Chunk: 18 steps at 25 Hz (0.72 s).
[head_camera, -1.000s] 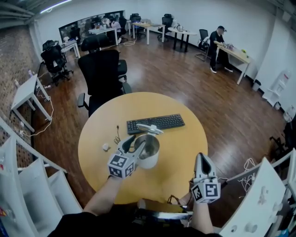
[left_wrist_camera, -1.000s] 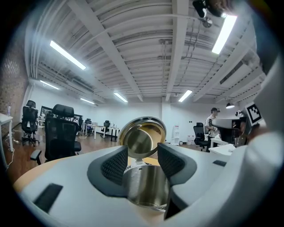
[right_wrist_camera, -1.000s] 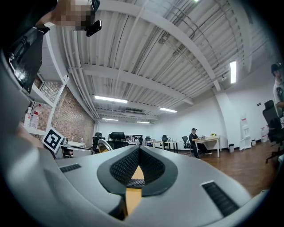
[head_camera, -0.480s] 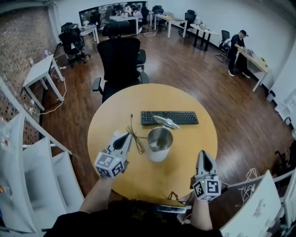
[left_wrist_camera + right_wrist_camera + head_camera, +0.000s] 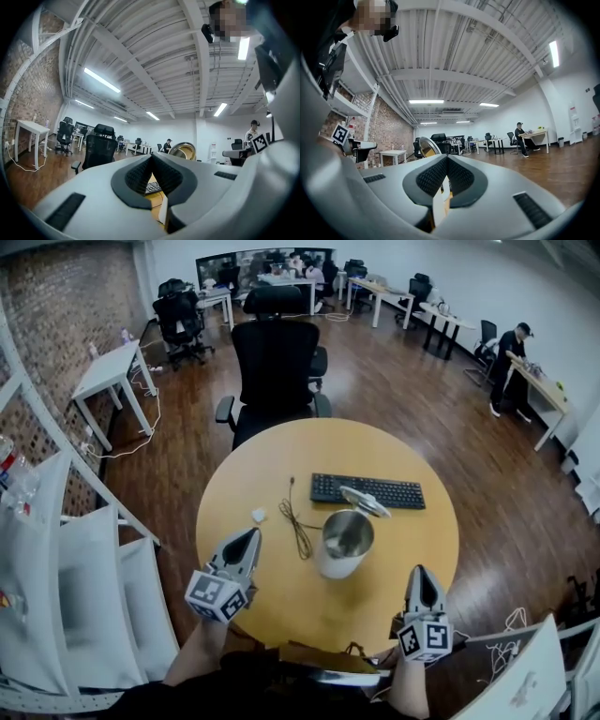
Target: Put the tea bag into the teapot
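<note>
One teapot (image 5: 343, 545) is standing mid-worktop (image 5: 300, 607), its lid (image 5: 365, 501) tipping open; the tea bag is not showing. One keyboard (image 5: 367, 490) is lying just behind. The left claw (image 5: 247, 537), just closing, and the right claw (image 5: 420, 572) are both pressing together, empty.

Seen from above, a round table (image 5: 281, 465). Near its middle stands a teapot (image 5: 342, 554), its lid (image 5: 364, 501) raised at the back, just before a keyboard (image 5: 367, 490). Left of the pot lies a cable (image 5: 298, 526), then a small object (image 5: 259, 516) (too small to identify). Behind the table stands an office chair (image 5: 277, 362). The left gripper (image 5: 249, 536) is over the near left edge and the right gripper (image 5: 419, 570) over the near right.
</note>
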Tool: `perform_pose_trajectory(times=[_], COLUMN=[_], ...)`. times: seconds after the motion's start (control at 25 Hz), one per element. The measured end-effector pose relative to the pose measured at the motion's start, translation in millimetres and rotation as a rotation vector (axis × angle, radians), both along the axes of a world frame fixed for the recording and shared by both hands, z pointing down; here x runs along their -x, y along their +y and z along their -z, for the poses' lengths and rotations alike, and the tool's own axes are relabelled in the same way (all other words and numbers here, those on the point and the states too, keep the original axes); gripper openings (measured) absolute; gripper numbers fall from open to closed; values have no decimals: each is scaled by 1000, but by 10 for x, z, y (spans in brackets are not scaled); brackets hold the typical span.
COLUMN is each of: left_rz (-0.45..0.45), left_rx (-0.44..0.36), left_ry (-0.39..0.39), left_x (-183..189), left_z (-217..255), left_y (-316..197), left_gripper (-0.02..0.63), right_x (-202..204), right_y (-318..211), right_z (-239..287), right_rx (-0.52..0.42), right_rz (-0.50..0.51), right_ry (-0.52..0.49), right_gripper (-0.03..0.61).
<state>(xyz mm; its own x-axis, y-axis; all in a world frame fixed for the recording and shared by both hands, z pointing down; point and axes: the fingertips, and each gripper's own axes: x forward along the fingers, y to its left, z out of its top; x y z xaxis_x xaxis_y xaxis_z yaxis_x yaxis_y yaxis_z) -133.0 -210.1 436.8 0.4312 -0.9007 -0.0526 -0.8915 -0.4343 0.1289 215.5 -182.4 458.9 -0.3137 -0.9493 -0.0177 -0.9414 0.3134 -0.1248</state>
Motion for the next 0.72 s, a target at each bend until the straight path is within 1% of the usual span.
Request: perform_pose_trajectory(times=[0.12, 0.24, 0.4, 0.6, 0.72], left_rz=[21, 18, 14, 6, 6], left_rx=[5, 3, 0, -6, -3], left_ry=[8, -1, 1, 4, 7], left_x=[76, 107, 99, 80, 81], left_z=[-22, -23, -27, -7, -12], left_y=[-17, -40, -80, -119, -134], left_gripper=[3, 3, 3, 3, 3], right_x=[6, 58, 58, 40, 5], right_y=[-35, -54, -87, -102, -102], right_z=[7, 111, 44, 135, 58], right_rx=[-5, -21, -23, -33, -28], right_rz=[2, 3, 19, 0, 6], right_ry=[-3, 13, -5, 10, -5], right_gripper=[0, 0, 0, 0, 0])
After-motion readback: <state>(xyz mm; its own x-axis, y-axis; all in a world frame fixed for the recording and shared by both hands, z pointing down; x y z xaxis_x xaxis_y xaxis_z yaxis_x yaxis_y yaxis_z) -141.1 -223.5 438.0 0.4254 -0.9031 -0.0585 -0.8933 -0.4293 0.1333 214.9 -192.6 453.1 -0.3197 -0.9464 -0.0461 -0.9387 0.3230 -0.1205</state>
